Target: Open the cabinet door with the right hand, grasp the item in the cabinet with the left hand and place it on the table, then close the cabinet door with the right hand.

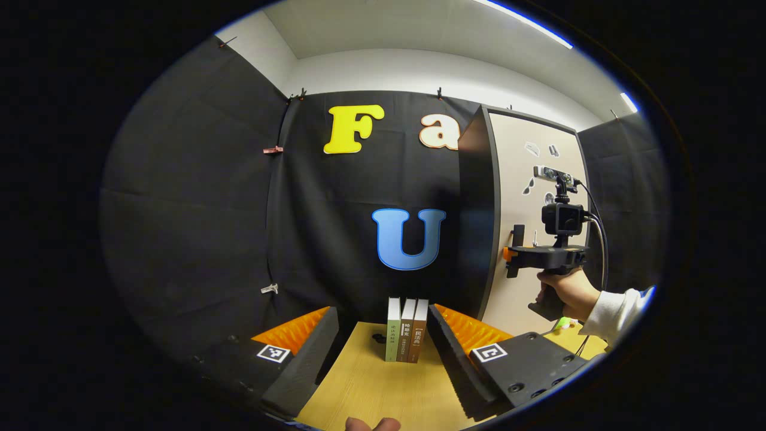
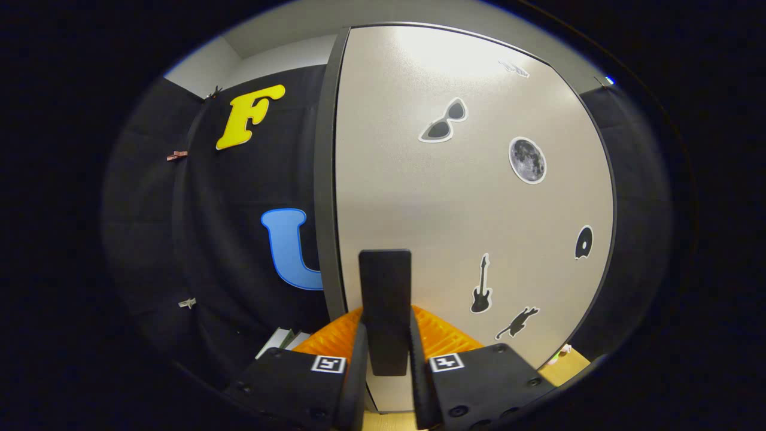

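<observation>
Closest to the lens in the right gripper view, the right claw (image 2: 386, 353) sits at the bottom centre of the frame with its two fingers drawn narrow against the flat black upright handle (image 2: 385, 299) of the beige cabinet door with stickers (image 2: 473, 197); both fingers appear to press the handle's sides, a grip that suits pulling the door. That door looks flush with the dark cabinet edge running up the centre left of the frame, so I judge it not yet swung out. What is inside the cabinet is hidden behind the panel, so the item to be fetched cannot be told

In the left gripper view the left claw (image 1: 383, 359) stands wide at the bottom of the frame, holding nothing and hanging over the light wooden counter (image 1: 371, 389), probably waiting until the door gives way. Between its fingers, farther back, three upright books (image 1: 407, 329) stand on the counter. At the right of that frame a hand in a white sleeve (image 1: 568, 293) holds the right claw against the door, with the cabinet's dark side panel (image 1: 476, 209) just left of it
</observation>
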Tool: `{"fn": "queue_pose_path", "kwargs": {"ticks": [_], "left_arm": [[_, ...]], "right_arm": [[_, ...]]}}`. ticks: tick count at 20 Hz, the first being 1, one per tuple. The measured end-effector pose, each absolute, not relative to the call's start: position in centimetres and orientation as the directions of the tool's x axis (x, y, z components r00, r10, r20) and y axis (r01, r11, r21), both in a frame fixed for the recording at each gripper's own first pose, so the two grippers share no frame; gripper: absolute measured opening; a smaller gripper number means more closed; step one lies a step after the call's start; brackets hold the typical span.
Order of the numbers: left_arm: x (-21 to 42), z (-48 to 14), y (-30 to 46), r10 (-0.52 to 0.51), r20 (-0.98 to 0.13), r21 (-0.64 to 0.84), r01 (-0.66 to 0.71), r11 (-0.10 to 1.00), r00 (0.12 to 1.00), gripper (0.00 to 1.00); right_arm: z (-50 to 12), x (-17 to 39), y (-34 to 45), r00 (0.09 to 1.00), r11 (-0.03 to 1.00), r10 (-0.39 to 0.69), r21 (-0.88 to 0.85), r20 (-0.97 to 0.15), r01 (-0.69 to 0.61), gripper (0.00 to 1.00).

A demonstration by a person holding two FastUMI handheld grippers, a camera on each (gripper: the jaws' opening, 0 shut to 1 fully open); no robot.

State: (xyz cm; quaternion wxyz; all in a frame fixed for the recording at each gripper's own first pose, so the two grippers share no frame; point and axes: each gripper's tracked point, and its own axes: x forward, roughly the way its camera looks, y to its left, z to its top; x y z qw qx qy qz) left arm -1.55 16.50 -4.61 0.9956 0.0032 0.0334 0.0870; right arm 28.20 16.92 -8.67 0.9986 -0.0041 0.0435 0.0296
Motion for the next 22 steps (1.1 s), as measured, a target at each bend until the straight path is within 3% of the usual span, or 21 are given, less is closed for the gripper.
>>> {"fn": "queue_pose_path", "kwargs": {"ticks": [1,2,3,22], "left_arm": [[-1.8,-4.6,16.5,0.176,-0.067,0.009,-0.176,0.984,0.982,0.95],[-2.0,-4.6,16.6,0.178,-0.065,0.006,-0.178,0.984,0.982,0.95],[-2.1,-4.5,16.6,0.181,-0.063,0.003,-0.182,0.983,0.981,0.94],[-4.4,-3.3,8.9,0.135,-0.034,-0.009,-0.135,0.991,0.990,0.94]], "right_arm": [[-8.8,28.4,17.0,0.994,0.998,0.060,-0.011,-0.090,-0.061,0.28],[-8.7,28.3,16.8,0.993,0.998,0.066,-0.006,-0.097,-0.067,0.28],[-8.9,28.2,17.0,0.992,0.997,0.077,-0.001,-0.102,-0.078,0.21],[-7.1,15.0,12.3,0.956,0.967,0.256,0.037,-0.144,-0.253,0.21]]}}
